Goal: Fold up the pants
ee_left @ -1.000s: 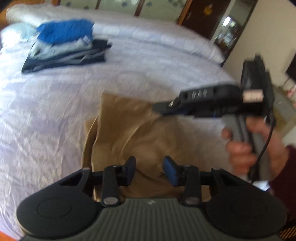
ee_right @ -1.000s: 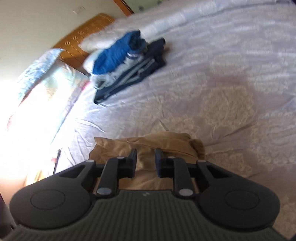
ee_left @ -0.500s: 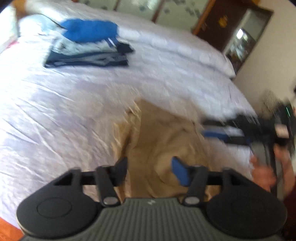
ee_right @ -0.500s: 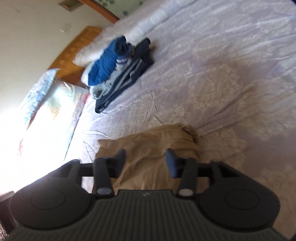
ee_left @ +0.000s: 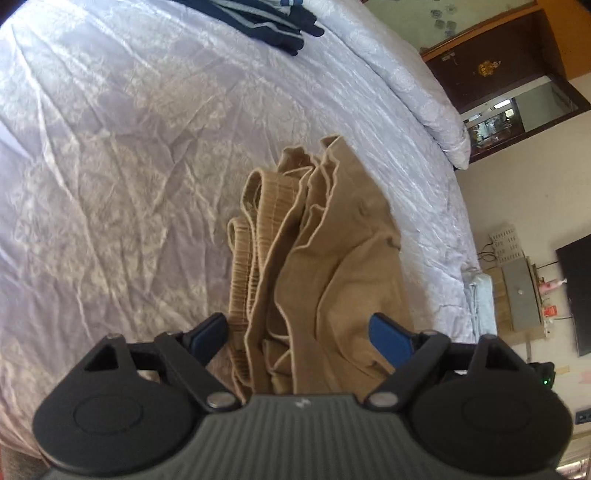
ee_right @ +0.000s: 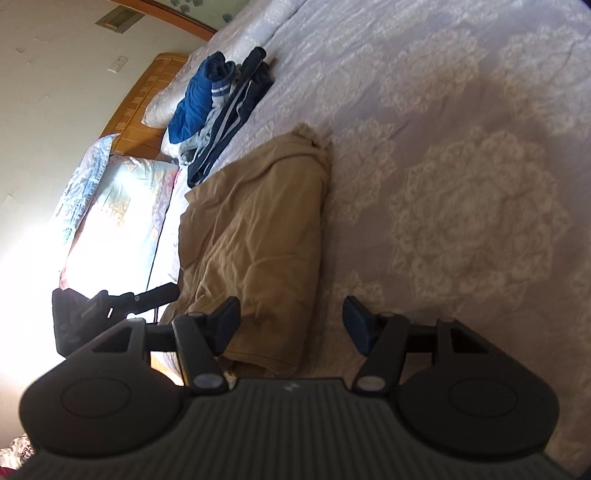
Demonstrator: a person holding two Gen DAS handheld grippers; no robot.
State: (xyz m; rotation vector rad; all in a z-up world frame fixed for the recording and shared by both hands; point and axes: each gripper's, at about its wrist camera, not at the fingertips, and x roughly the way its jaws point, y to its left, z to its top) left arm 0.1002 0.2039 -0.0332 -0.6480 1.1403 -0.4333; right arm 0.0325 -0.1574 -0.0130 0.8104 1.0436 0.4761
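Note:
Tan pants [ee_left: 325,266] lie folded in a loose bundle on the lilac bedspread [ee_left: 129,166], with the ribbed waistband edges showing on the left side. They also show in the right wrist view [ee_right: 255,236]. My left gripper [ee_left: 299,338] is open, its jaws wide on either side of the near end of the pants, holding nothing. My right gripper [ee_right: 291,321] is open and empty, its left finger over the near edge of the pants and its right finger over bare bedspread. The left gripper also shows in the right wrist view [ee_right: 110,306], at the far left.
A stack of folded dark and blue clothes [ee_right: 218,107] lies further up the bed near the pillows [ee_right: 110,206] and wooden headboard [ee_right: 147,92]. It also shows in the left wrist view [ee_left: 269,22]. A dark wardrobe [ee_left: 498,74] and a shelf [ee_left: 517,291] stand beyond the bed's right edge.
Both grippers opened wide and let the pants go. Both views swung and dropped closer to the pants, which now lie on the bed.

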